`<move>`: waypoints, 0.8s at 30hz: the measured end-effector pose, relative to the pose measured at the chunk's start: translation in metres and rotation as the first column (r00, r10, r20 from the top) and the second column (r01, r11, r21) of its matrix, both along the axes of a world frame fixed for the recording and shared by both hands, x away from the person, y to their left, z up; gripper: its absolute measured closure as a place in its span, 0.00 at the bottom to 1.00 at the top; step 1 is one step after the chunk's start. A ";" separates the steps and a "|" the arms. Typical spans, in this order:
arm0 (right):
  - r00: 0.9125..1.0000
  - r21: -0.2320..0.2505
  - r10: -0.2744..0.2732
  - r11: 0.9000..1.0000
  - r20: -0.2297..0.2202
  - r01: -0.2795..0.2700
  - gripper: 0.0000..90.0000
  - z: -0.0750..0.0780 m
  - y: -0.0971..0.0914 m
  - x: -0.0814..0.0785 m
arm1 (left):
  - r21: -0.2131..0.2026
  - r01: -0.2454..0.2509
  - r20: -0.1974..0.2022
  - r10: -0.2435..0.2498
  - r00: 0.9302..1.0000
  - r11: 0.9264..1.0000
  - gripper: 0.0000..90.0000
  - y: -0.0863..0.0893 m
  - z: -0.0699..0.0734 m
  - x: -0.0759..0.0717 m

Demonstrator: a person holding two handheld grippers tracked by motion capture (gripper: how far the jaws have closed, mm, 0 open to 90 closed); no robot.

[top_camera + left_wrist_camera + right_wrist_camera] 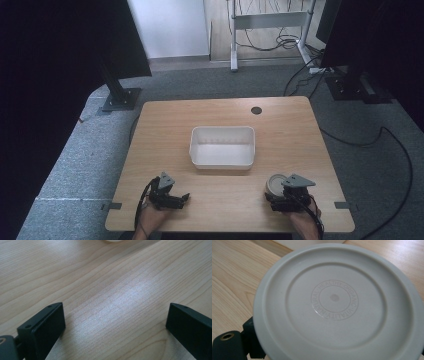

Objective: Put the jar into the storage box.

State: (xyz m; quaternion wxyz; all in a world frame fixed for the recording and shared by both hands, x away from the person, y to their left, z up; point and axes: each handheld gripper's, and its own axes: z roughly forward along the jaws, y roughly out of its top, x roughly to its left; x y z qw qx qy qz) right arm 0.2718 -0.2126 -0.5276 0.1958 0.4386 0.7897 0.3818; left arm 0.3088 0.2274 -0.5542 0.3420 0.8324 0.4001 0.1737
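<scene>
Two hands enter from the near edge of the desk, each holding a black two-jaw tool topped with a grey three-cornered plate. The left tool [185,197] lies low at near left, pointing right, its jaws spread wide apart with bare wood between them; a black cable trails back along the left hand [151,219]. The right tool [275,192] sits at near right, pointing toward the far side, jaws closed on a round grey-white lid [337,302], gripped by the right hand [303,223].
</scene>
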 end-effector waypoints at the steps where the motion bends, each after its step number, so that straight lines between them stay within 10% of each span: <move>1: 1.000 0.004 0.000 1.000 0.004 0.000 0.11 0.002 0.000 0.000 | 0.000 0.000 0.000 0.000 1.000 1.000 0.02 0.000 0.000 0.000; 24: 0.999 0.016 0.040 0.999 0.018 -0.040 0.10 0.015 0.021 0.007 | 0.001 0.001 -0.001 -0.001 1.000 1.000 0.02 0.000 0.000 0.000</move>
